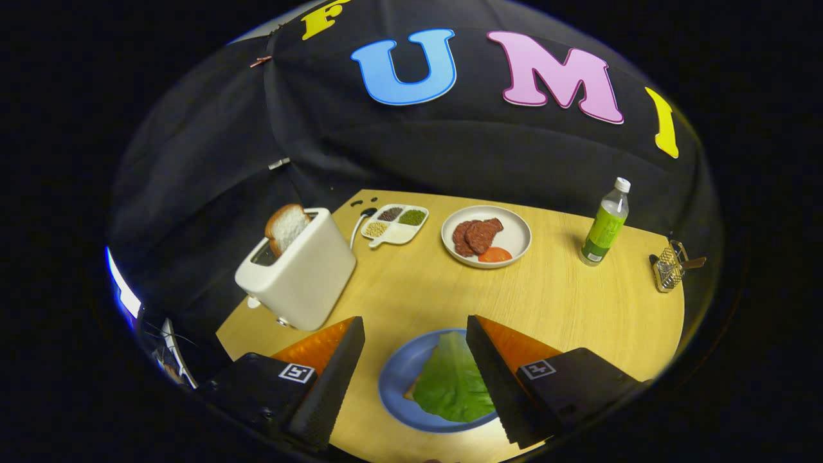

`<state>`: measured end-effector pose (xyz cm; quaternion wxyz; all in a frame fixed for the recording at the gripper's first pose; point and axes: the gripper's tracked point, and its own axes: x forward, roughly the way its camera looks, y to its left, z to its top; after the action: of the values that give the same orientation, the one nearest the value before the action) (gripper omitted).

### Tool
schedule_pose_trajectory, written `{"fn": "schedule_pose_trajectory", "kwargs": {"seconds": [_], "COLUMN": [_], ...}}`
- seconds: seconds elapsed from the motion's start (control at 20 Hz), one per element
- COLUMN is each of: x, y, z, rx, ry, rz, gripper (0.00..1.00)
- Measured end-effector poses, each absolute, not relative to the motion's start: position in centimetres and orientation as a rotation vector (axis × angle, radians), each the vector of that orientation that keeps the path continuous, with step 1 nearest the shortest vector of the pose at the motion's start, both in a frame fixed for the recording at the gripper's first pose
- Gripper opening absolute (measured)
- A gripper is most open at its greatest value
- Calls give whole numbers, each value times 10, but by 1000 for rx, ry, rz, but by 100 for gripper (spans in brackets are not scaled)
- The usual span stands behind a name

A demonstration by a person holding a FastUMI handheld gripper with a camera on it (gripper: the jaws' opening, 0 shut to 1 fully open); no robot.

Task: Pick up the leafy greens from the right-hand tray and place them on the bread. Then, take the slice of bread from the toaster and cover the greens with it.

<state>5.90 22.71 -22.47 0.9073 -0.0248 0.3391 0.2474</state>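
Between and just below the spread, empty fingers of the gripper: lettuce leaf resting on bread on the blue plate. Ahead-left, toast slice upright in the toaster. Risks: crushing or dropping the soft slice, tipping the toaster, displacing the leaf.

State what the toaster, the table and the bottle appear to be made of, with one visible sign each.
Toaster: probably glossy plastic or enamelled metal; smooth cream shell with soft highlights. Table: wood or wood-look laminate; pale, matt, faint grain. Bottle: clear plastic, likely; see-through neck, white cap, green wrap. The tool hangs open above the greens.
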Motion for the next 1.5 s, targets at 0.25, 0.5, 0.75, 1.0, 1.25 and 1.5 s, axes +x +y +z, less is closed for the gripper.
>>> {"fn": "schedule_pose_trajectory", "kwargs": {"seconds": [0.25,0.5,0.75,1.0,1.25,1.5], "x": [77,93,103,115,130,134], "y": [280,332,399,449,478,492], "z": [-181,-163,-159,-181,-222,-258], "rx": [-52,-93,-100,-134,-164,-212], "ry": [629,589,578,591,644,691], "rz": [577,620,679,712,689,666], "gripper": [99,99,99,99,99,99]}}
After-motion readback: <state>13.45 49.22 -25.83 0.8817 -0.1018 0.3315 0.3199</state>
